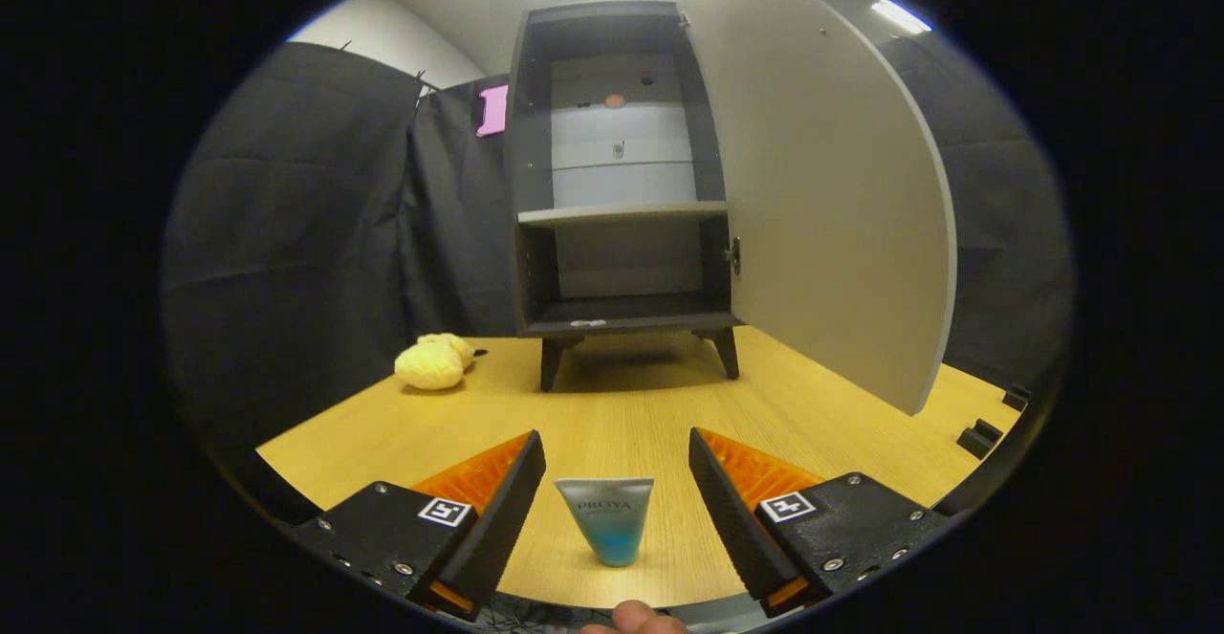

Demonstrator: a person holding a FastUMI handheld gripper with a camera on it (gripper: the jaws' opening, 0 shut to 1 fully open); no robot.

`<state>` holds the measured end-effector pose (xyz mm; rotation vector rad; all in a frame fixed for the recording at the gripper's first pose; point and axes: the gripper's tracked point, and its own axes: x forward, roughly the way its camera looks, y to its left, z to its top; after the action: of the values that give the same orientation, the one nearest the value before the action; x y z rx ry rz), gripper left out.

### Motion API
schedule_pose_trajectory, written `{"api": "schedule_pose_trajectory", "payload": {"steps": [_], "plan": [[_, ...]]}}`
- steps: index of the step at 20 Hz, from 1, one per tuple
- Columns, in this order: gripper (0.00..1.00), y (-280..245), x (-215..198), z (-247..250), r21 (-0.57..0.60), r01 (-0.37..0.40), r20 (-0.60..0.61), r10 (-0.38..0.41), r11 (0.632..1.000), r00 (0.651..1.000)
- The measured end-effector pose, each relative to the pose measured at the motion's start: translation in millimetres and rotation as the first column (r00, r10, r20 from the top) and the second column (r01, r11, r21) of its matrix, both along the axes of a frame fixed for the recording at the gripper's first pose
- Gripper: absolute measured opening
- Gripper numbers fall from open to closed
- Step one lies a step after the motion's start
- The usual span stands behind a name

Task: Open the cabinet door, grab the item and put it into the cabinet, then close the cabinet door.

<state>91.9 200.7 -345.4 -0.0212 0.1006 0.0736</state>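
One tube (606, 519) is standing upright near the worktop's (631, 414) front edge, cap down, crimped end up, between the tongs (617, 467), which are gaping apart, untouching. Beyond, the cabinet (622, 185) is standing with its door (822, 185) open.

A yellow plush toy (433, 362) lies at centre-left on the wooden table (861, 424); two small black blocks (985, 435) sit at the table's right edge.
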Motion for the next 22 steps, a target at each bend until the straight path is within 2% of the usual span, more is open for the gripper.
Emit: {"api": "schedule_pose_trajectory", "payload": {"steps": [3,5,7,8,13,22], "plan": [[0.93,4.9,9.1,-40.8,-0.016,0.022,-0.085,-0.023,1.000,0.996],[0.93,13.4,12.2,-61.4,-0.023,-0.010,-0.129,0.007,1.000,0.992],[0.75,15.0,14.8,-60.1,-0.054,-0.024,-0.107,0.018,0.998,0.994],[0.54,15.6,11.9,-55.6,-0.069,-0.028,-0.097,0.021,0.997,0.995],[0.52,13.5,11.8,-45.1,-0.083,-0.033,-0.112,0.024,0.996,0.993],[0.52,5.6,14.9,32.5,-0.093,0.002,-0.103,-0.012,0.996,0.995]]}}
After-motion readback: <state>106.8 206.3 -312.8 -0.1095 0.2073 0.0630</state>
